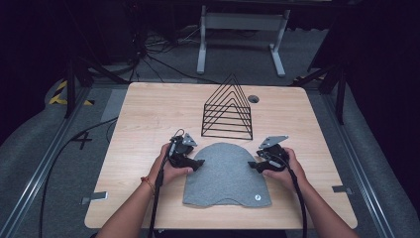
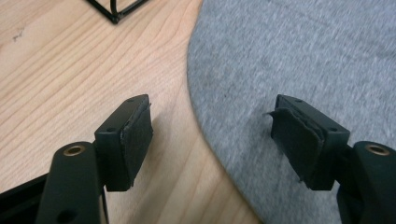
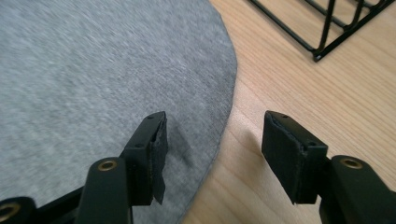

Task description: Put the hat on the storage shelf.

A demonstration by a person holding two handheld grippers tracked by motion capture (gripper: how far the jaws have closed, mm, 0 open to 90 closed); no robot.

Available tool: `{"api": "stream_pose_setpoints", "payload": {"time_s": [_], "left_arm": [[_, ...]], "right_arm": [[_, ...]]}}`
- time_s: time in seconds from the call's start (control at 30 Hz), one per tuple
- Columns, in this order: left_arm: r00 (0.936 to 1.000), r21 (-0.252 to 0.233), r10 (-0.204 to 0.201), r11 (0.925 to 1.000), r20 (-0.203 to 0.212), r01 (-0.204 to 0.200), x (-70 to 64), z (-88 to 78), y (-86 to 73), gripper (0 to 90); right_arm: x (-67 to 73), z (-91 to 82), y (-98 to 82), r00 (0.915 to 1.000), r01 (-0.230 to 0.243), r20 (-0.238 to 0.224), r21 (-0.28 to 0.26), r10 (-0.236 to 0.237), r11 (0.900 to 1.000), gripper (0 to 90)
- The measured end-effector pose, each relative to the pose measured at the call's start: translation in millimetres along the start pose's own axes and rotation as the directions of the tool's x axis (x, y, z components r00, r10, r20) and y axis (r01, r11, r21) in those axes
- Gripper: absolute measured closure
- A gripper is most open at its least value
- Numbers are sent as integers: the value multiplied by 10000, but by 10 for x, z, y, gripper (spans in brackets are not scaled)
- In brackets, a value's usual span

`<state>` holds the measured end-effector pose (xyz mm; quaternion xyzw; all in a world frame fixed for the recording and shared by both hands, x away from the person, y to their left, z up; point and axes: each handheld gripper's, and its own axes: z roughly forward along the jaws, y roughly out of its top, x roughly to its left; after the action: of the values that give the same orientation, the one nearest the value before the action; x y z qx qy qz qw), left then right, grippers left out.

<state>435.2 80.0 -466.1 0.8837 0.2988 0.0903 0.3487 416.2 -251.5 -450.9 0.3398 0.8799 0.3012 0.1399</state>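
The wire rack [image 1: 227,108] stands far of the grey hat [image 1: 227,173]. The left gripper [image 1: 197,164] and right gripper [image 1: 253,165], jaws apart, straddle its edges on the counter [image 1: 148,119].

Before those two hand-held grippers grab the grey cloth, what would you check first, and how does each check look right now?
1. Left hand-held gripper open: ok, nothing between the jaws.
2. Right hand-held gripper open: ok, nothing between the jaws.
3. Each gripper straddles an edge of the grey cloth: ok, one jaw over fabric, one over the table.
4. Cloth lies flat: ok, no folds seen.
5. Black wire rack clear of the cloth: ok, it stands apart behind it.
6. Jaws touching the fabric: cannot tell.
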Motion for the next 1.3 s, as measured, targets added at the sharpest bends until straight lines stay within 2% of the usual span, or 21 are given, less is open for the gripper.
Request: {"api": "stream_pose_setpoints", "payload": {"time_s": [0.07, 0.1, 0.2, 0.23, 0.33, 0.43, 0.53, 0.6, 0.63, 0.67, 0.73, 0.83, 1.03, 1.3], "left_arm": [[9998, 76, 197, 9998, -61, -196, -5, -7, 7, 322], [9999, 45, 163, 9999, 9, -164, -28, -6, 5, 355], [9995, 118, 263, 9996, 162, -265, -81, -21, 18, 471], [9989, 151, 409, 9990, 221, -413, -90, -27, 21, 526], [9984, 200, 439, 9988, 361, -447, -98, -35, 24, 590], [9968, 131, 451, 9989, 656, -461, -103, -36, 22, 720], [9956, 114, 405, 9991, 844, -416, -119, -29, 23, 807], [9955, 77, 671, 9977, 666, -677, -135, -53, 52, 830], [9959, -31, 628, 9980, 646, -627, -150, -73, 63, 839], [9947, -168, 814, 9966, 633, -805, -161, -122, 94, 843], [9939, -404, 839, 9959, 715, -812, -186, -214, 155, 845], [9909, -790, 1117, 9912, 753, -1058, -198, -353, 266, 848], [9866, -1299, 1528, 9810, 578, -1443, -192, -615, 589, 849], [9831, -2238, 1829, 9585, 62, -1769, -155, -1006, 875, 852]], "right_arm": [[-15, 18, 6, 9995, -324, -71, -36, 324, 9995, 414], [-23, 25, 5, 9992, -385, -100, -71, 385, 9992, 438], [14, 8, 10, 9991, -260, -342, -18, 259, 9997, 565], [30, 4, 11, 9990, -216, -395, -2, 216, 9998, 623], [56, -2, 18, 9978, -320, -586, 58, 323, 9995, 733], [59, -3, 8, 9938, -522, -987, 27, 522, 9986, 829], [51, -7, -5, 9918, -566, -1149, -8, 562, 9984, 849], [50, -16, -15, 9911, -611, -1193, -66, 599, 9981, 857], [52, -28, -17, 9923, -523, -1131, -113, 507, 9986, 859], [57, -47, -15, 9924, -527, -1125, -164, 505, 9985, 860], [64, -138, 5, 9938, -421, -1050, -516, 365, 9978, 862], [81, -302, 66, 9968, -195, -794, -974, 118, 9951, 863], [78, -670, 297, 9992, 356, -133, -1888, -388, 9814, 862], [0, -1147, 645, 9965, 764, 552, -2842, -632, 9557, 863]]}}
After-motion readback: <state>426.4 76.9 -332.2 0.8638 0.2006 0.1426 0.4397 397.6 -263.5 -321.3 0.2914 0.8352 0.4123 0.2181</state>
